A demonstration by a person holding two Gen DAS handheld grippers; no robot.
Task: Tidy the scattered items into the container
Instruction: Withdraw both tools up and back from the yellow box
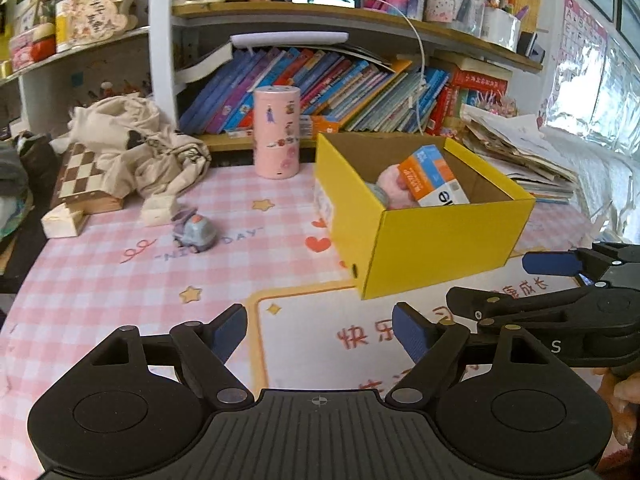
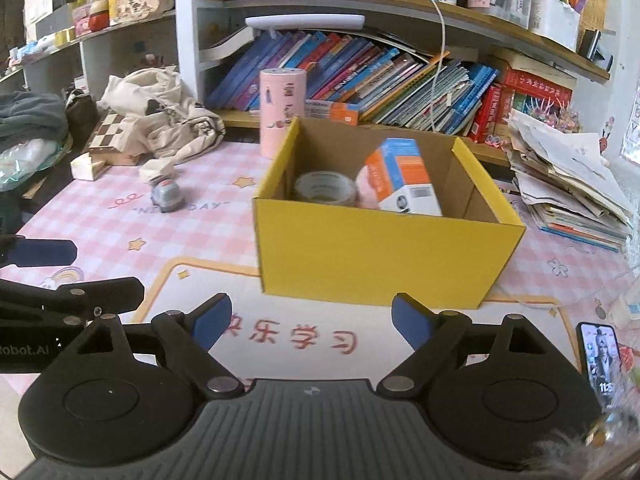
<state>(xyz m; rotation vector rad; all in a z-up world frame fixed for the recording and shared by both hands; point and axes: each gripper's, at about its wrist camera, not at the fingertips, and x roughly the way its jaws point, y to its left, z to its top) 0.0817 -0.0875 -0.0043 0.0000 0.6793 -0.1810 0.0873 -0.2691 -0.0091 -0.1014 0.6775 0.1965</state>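
1. Container: yellow box (image 2: 380, 256) standing on the pink checked mat (image 1: 100, 292), already holding a tape roll (image 2: 325, 189), an orange-and-blue carton (image 2: 400, 176) and a pink soft item (image 1: 394, 186).
2. Left gripper (image 1: 320, 332): jaws spread, nothing between them.
3. Right gripper (image 2: 312, 322): jaws likewise apart and empty, just in front of the box wall.
4. Remaining stray: small grey toy car (image 1: 196, 230), well left of the box, near the crumpled cloth bag (image 1: 140, 152).
5. Risks, as judged: the car may roll away under a one-sided pinch; the two grippers, close together, could collide; a low reach could shove the light box.
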